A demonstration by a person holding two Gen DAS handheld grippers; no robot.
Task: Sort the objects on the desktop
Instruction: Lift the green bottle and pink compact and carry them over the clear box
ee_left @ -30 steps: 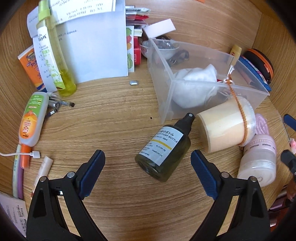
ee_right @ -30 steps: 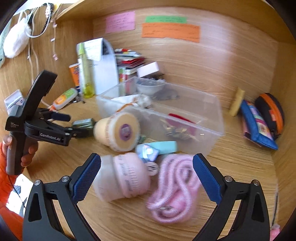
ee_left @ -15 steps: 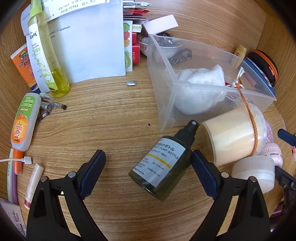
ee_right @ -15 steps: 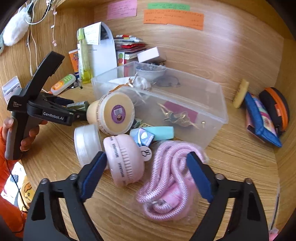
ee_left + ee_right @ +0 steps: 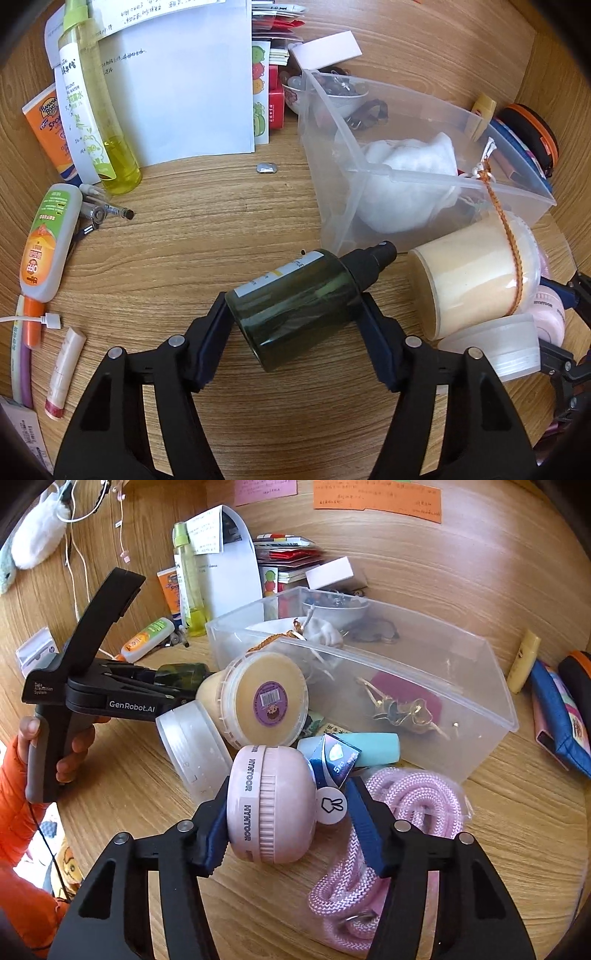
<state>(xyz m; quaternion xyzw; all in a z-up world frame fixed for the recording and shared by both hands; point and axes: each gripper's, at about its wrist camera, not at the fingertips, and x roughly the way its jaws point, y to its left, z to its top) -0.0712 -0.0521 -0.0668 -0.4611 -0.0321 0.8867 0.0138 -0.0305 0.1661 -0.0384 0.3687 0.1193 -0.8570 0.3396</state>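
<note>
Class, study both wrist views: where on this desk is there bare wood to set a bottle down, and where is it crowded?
Bare wood lies between the yellow spray bottle, the clear bin and the left gripper holding the dark pump bottle. Crowded: around the beige tub and pink rope by the right gripper.

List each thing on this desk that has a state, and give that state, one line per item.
left gripper: shut on the dark green spray bottle
dark green spray bottle: lying on its side, gripped, black pump cap on
right gripper: shut on the pink round case
pink round case: on edge, closed
clear plastic bin: open, no lid, partly filled
cream tub: on its side, lid on
yellow spray bottle: upright, nearly empty
</note>
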